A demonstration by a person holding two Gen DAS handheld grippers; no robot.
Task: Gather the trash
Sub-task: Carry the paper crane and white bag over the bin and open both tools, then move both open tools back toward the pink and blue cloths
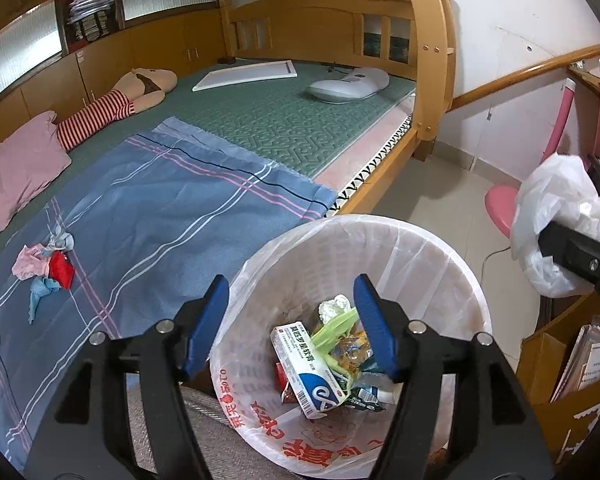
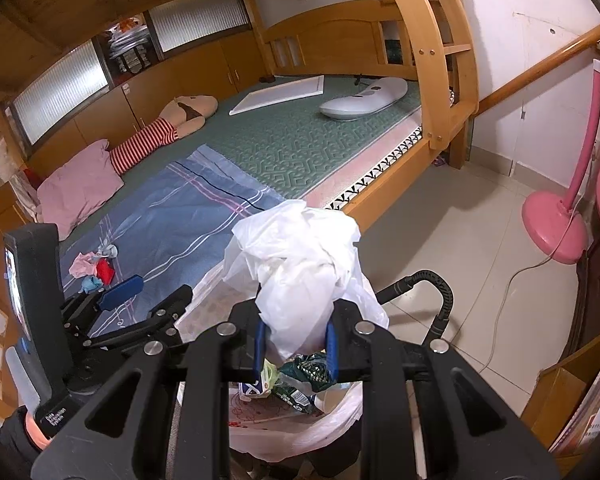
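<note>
White plastic lines a round trash bin [image 1: 452, 280] standing on the tiled floor [image 2: 440, 216] just beside a wooden bunk bed [image 1: 428, 52]. Inside the bin lie a white and blue medicine box [image 1: 308, 372], a crumpled tissue [image 1: 334, 304], a pale green scrap and some dark wrappers.

The left claw [image 1: 292, 328] hangs over the bin's opening with its blue pads spread apart and nothing between them; the medicine box lies below the gap, free of both pads. From the other camera this claw [image 2: 140, 296] shows at the bin's left edge, a person's hand on its handle low at the left.

The right claw [image 2: 294, 344] is clenched on a crumpled white plastic bag [image 2: 296, 256], its blue pads pressing into the bag's lower part while the rest billows up above them. The bag is held above the bin's right side, not yet inside it. In the left camera the same bag [image 1: 560, 216] appears at the far right, with the black claw arm in front of it.

On the bed, a blue striped blanket [image 1: 172, 208] carries a small heap of crumpled scraps [image 1: 48, 268] in pink, red and light blue, well apart from the bin. Further back lie a pink pillow [image 1: 16, 168], a stuffed doll in red and white stripes [image 1: 112, 112], a flat white board [image 1: 246, 74] and a white oval device [image 1: 348, 84] on a green mat. A pink fan stand [image 2: 556, 224] sits on the floor at the right.
</note>
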